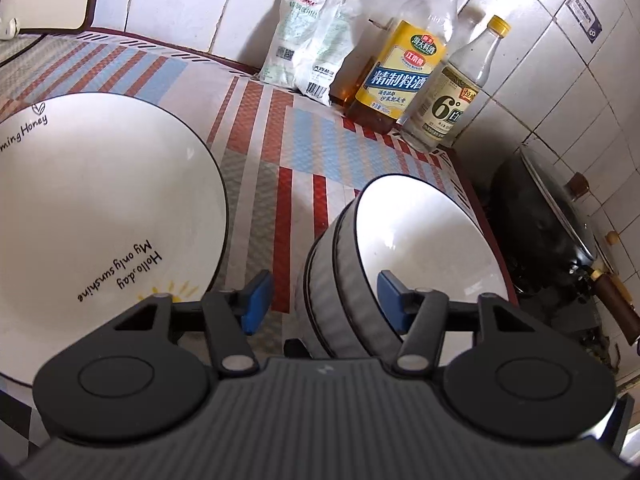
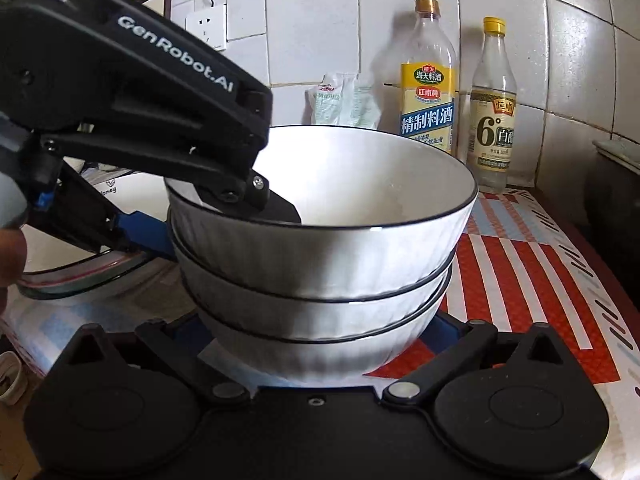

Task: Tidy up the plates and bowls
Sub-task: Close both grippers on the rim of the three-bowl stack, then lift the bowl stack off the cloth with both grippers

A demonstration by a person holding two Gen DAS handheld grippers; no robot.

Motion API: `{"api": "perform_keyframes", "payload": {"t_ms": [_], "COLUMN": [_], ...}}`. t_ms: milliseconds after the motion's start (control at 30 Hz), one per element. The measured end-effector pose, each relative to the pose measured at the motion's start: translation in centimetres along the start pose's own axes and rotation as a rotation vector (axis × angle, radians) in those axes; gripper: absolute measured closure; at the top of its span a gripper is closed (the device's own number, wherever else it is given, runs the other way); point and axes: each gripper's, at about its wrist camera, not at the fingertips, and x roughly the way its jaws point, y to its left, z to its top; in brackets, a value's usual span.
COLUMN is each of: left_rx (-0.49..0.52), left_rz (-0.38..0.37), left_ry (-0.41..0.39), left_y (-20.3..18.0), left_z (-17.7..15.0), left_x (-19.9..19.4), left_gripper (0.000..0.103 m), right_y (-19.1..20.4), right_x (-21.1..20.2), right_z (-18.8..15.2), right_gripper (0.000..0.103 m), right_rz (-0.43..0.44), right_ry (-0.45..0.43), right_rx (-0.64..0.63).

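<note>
A stack of three white ribbed bowls with black rims stands on the striped mat; it also shows in the left wrist view. My left gripper is open, its jaws astride the near rim of the stack: one blue pad is inside the top bowl, the other outside. In the right wrist view the left gripper reaches in from the left. My right gripper is open around the base of the stack, its fingertips hidden. A large white plate with writing lies left of the bowls.
Two bottles and a white bag stand against the tiled wall. A dark wok with a wooden handle sits to the right, beyond the mat's edge. A wall socket is at the back.
</note>
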Motion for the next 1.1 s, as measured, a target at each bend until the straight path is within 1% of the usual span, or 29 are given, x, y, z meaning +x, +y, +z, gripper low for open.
{"api": "perform_keyframes", "payload": {"t_ms": [33, 100, 267, 400, 567, 700, 833, 967, 1000, 1100], "left_rx": [0.007, 0.017, 0.043, 0.042, 0.113, 0.158, 0.154, 0.158, 0.148, 0.099], "left_rz": [-0.009, -0.009, 0.006, 0.006, 0.036, 0.041, 0.027, 0.034, 0.032, 0.012], "left_ry": [0.007, 0.021, 0.007, 0.006, -0.014, -0.015, -0.011, 0.005, 0.014, 0.03], "left_y": [0.0, -0.1, -0.5, -0.5, -1.5, -2.3, -2.5, -2.5, -2.2, -1.6], "left_z": [0.1, 0.1, -0.1, -0.1, -0.7, -0.9, -1.0, -1.1, -1.2, -1.1], "left_x": [0.1, 0.4, 0.5, 0.5, 0.3, 0.2, -0.1, 0.2, 0.4, 0.3], "left_gripper": [0.06, 0.063, 0.064, 0.066, 0.066, 0.066, 0.066, 0.066, 0.067, 0.065], "right_y": [0.0, 0.0, 0.5, 0.4, -0.2, -0.3, -0.3, -0.4, -0.5, -0.2], "right_x": [0.0, 0.0, 0.0, -0.1, -0.2, -0.5, -1.4, -1.4, -1.2, -1.3], "right_z": [-0.1, -0.2, -0.1, 0.1, 0.4, 0.4, 0.3, 0.0, -0.2, -0.7], "right_gripper": [0.0, 0.0, 0.0, 0.0, 0.0, 0.0, 0.0, 0.0, 0.0, 0.0], "right_rz": [0.004, 0.006, -0.028, -0.023, -0.005, 0.0, -0.008, 0.004, 0.011, 0.012], "right_ry": [-0.002, -0.007, 0.0, 0.01, 0.019, 0.022, 0.01, 0.016, 0.025, 0.013], "right_rx": [0.0, -0.009, -0.015, -0.015, 0.014, 0.03, 0.012, -0.009, -0.013, -0.07]}}
